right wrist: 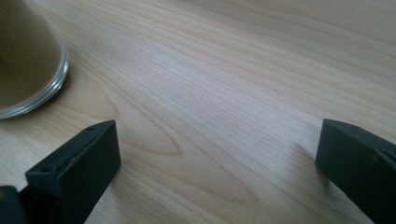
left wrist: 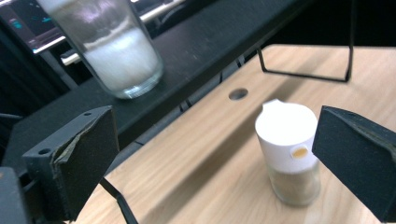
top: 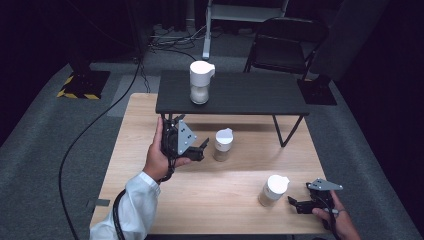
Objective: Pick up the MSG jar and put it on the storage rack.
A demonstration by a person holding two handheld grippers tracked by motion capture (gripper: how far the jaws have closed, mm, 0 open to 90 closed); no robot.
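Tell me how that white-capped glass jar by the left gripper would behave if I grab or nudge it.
The jar looks rigid, with smooth glass that may slip between the pads. It stands tall on a narrow base, so a high push could tip it. Its brown powder fill probably adds weight down low.

- Floor (top: pixel 30 150): grey carpet, dark surround.
- Wooden table (top: pixel 210 200): light grain, centre.
- Black riser shelf (top: pixel 250 95): stands on table's far edge, wire legs.
- Folding chair (top: pixel 280 47): black, behind table, right.
- Cable (top: pixel 80 140): trails across floor, left.
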